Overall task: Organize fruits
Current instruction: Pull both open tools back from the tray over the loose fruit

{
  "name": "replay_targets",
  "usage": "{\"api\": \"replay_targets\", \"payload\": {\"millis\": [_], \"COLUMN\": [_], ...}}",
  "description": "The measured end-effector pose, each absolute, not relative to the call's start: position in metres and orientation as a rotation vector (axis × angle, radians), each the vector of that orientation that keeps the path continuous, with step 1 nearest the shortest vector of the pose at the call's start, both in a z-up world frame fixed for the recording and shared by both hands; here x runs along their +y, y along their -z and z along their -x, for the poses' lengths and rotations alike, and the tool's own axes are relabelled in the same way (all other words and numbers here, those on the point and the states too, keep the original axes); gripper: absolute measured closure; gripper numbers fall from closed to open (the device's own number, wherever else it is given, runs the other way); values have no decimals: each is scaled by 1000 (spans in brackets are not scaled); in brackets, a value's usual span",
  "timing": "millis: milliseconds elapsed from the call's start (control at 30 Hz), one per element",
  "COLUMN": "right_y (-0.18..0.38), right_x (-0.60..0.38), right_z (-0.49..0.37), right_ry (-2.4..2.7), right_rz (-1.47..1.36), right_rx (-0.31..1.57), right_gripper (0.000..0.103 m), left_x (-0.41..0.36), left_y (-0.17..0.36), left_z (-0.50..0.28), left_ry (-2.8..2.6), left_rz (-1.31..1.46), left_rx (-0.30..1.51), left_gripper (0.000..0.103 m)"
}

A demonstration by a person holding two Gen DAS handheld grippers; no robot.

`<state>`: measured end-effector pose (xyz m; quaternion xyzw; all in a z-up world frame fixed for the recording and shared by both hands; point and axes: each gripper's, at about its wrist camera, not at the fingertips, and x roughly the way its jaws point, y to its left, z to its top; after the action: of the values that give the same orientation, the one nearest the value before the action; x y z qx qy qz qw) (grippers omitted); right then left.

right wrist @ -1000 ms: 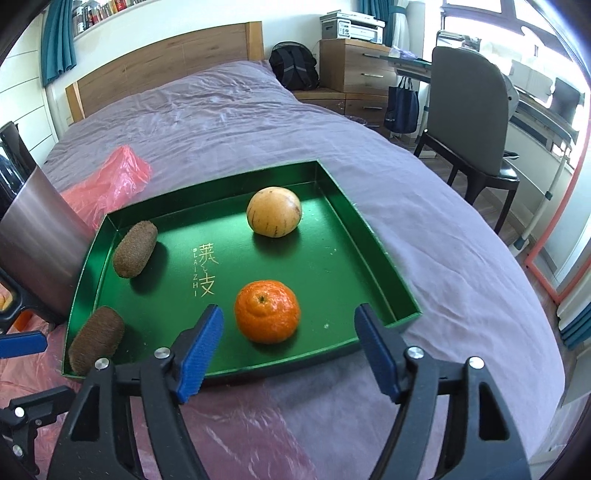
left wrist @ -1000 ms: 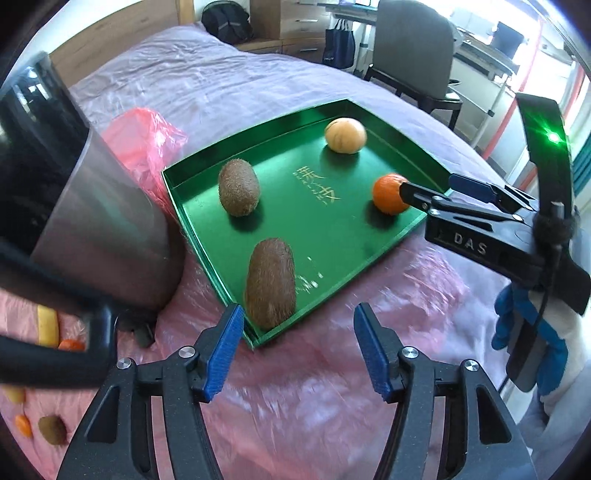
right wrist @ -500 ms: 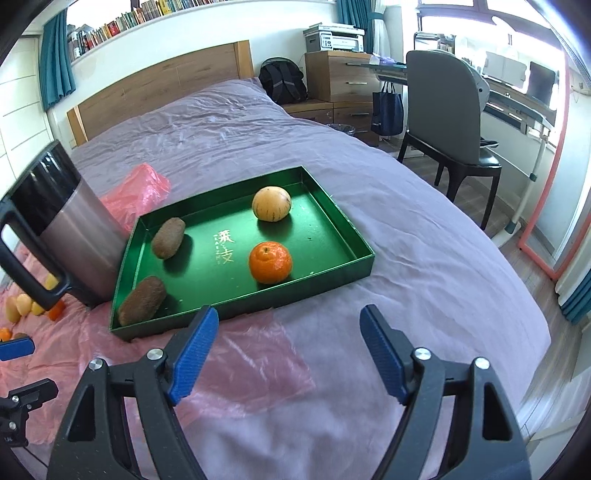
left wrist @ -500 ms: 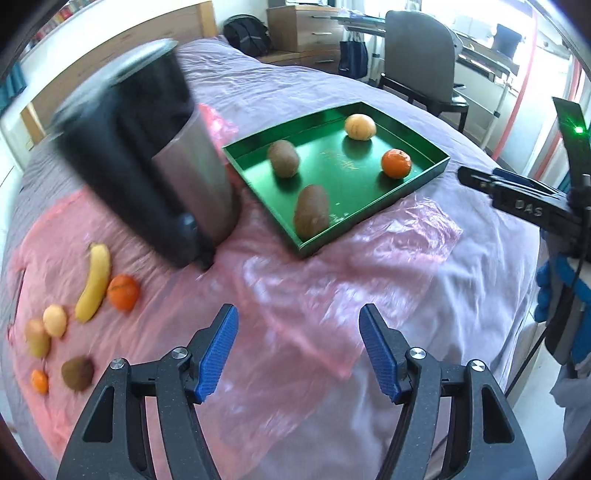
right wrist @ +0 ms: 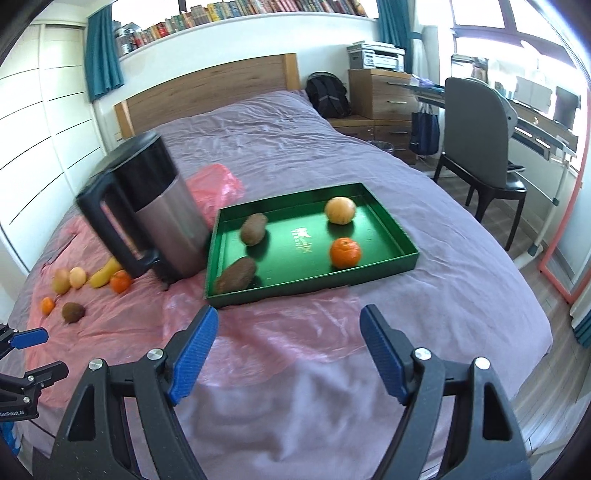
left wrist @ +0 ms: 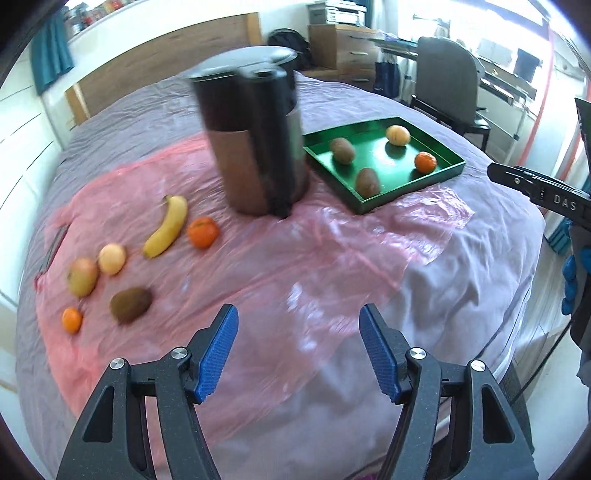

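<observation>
Four fruits sit in the green tray [right wrist: 402,240] on the bed [right wrist: 280,122]: two kiwis, one at the back [right wrist: 253,229] and one at the near left corner [right wrist: 236,274], a pale round fruit [right wrist: 340,209] I cannot name surely, and a mandarin [right wrist: 345,252]. Gold characters are printed on the tray floor; from my right wrist camera they are too blurred to read. The only writing I can read is "DAS", white on the black arm of my right claw [left wrist: 517,179] where it enters the left wrist view at the right edge, with a blue-gloved hand [left wrist: 570,273] below it. My left claw [left wrist: 298,354] is spread wide with nothing between its blue pads, above the pink plastic sheet [left wrist: 258,273]. My right claw is likewise wide and empty in its own camera, above the sheet's near edge. The left view shows the loose fruit plainly, all on the sheet left of the steel kettle [left wrist: 255,147]: a banana [left wrist: 166,230], an orange mandarin [left wrist: 202,232] just beside it, a peach-coloured fruit [left wrist: 112,259], a yellow-red apple [left wrist: 83,277], a third kiwi [left wrist: 131,304] and a small mandarin [left wrist: 71,319]. The right view shows these only small and far left, but it alone shows the kettle's black handle [right wrist: 107,236], the bookshelf [right wrist: 236,26] above the headboard and a printer [right wrist: 376,55] on the drawers. My left claw's tips appear at its left edge.
</observation>
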<state>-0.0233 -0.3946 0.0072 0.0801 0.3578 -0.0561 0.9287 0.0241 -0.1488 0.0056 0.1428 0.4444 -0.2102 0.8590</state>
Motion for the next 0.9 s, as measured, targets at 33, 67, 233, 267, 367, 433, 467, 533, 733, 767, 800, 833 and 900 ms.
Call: {"api": "replay_targets", "payload": {"millis": [33, 67, 233, 267, 367, 433, 467, 533, 733, 767, 800, 833, 900], "right_y": [-10, -13, -24, -26, -30, -32, -33, -32, -29, -27, -25, -22, -18], "right_x": [-386, -376, -338, -329, -302, -285, -276, -260, -216, -208, -202, -193, -180], "right_z": [26, 28, 37, 39, 44, 46, 46, 46, 39, 37, 35, 32, 26], "right_ry": [99, 80, 17, 5, -35, -63, -79, -109, -207, -226, -242, -261, -289], "right_rz": [-156, -144, -98, -82, -31, 0, 13, 43, 83, 86, 90, 100, 113], "right_rx": [732, 732, 737, 739, 748, 753, 758, 768, 784, 791, 796, 802, 811], "right_gripper": [0, 0, 0, 0, 0, 0, 0, 0, 0, 0, 0, 0, 0], "left_x": [-142, -134, -92, -82, -57, -37, -27, -7, 54, 63, 72, 82, 98], "left_y": [-6, -7, -11, -11, -10, -8, -6, -3, 5, 7, 8, 10, 14], "left_z": [-22, -18, -2, 1, 10, 15, 17, 20, 27, 28, 29, 29, 28], "left_ry": [437, 426, 384, 374, 346, 320, 307, 274, 162, 140, 121, 100, 75], "left_rz": [-290, -281, -224, -209, -178, -161, -148, -115, -15, -8, -3, 10, 46], "left_rx": [931, 928, 906, 903, 888, 882, 882, 883, 883, 878, 876, 879, 890], "left_gripper": [41, 41, 41, 41, 41, 41, 40, 41, 41, 41, 41, 41, 40]}}
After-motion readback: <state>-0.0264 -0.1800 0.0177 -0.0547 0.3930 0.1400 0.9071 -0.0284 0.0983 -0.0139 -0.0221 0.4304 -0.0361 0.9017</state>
